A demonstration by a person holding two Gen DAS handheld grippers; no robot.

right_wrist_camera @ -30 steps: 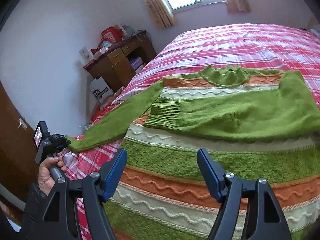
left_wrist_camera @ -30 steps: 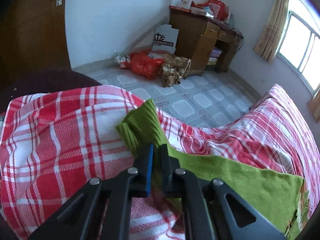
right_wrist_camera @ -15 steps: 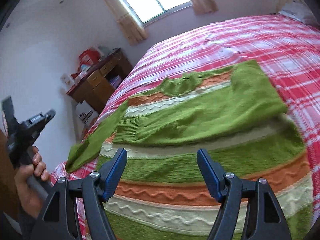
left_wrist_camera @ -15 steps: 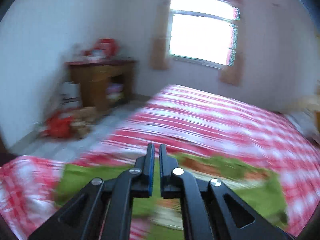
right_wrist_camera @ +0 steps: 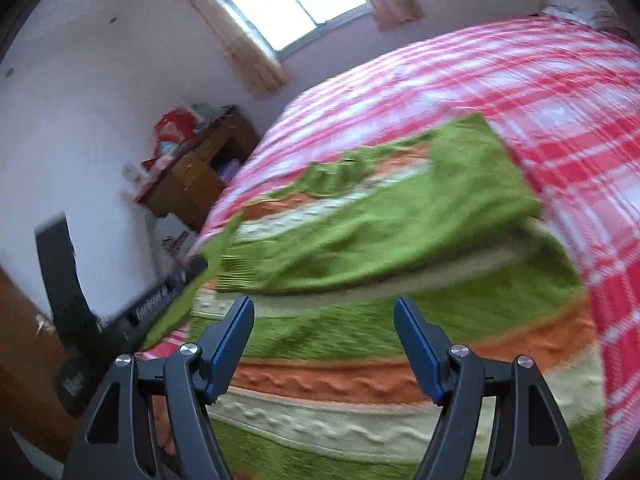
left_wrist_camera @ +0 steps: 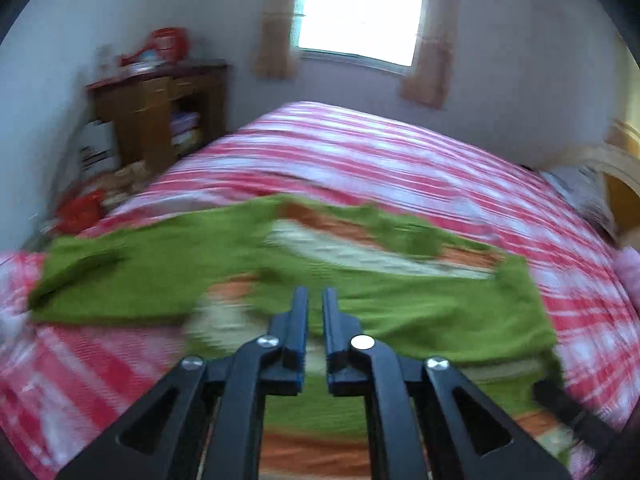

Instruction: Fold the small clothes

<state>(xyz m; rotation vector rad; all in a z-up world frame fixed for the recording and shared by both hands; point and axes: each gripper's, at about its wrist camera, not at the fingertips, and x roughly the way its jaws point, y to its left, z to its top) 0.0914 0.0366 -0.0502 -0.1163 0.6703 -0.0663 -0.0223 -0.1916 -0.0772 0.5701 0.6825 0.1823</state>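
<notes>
A green sweater with orange and cream stripes lies flat on the red plaid bed cover. Its right sleeve is folded across the chest, and its left sleeve stretches out toward the bed's left edge. My left gripper hovers over the sweater's middle; its jaws are opening to a narrow gap, with no cloth seen between them. In the right wrist view the left gripper reaches in from the left beside that sleeve. Over the sweater's lower stripes, my right gripper stands open and empty.
A wooden desk piled with red items stands against the wall left of the bed, with bags on the floor before it. A curtained window is behind the bed. Pillows lie at the far right.
My left gripper let go of the left sleeve's cuff and swung from the bed corner to above the sweater's middle, its jaws parting slightly. The right gripper shifted a little, still open.
</notes>
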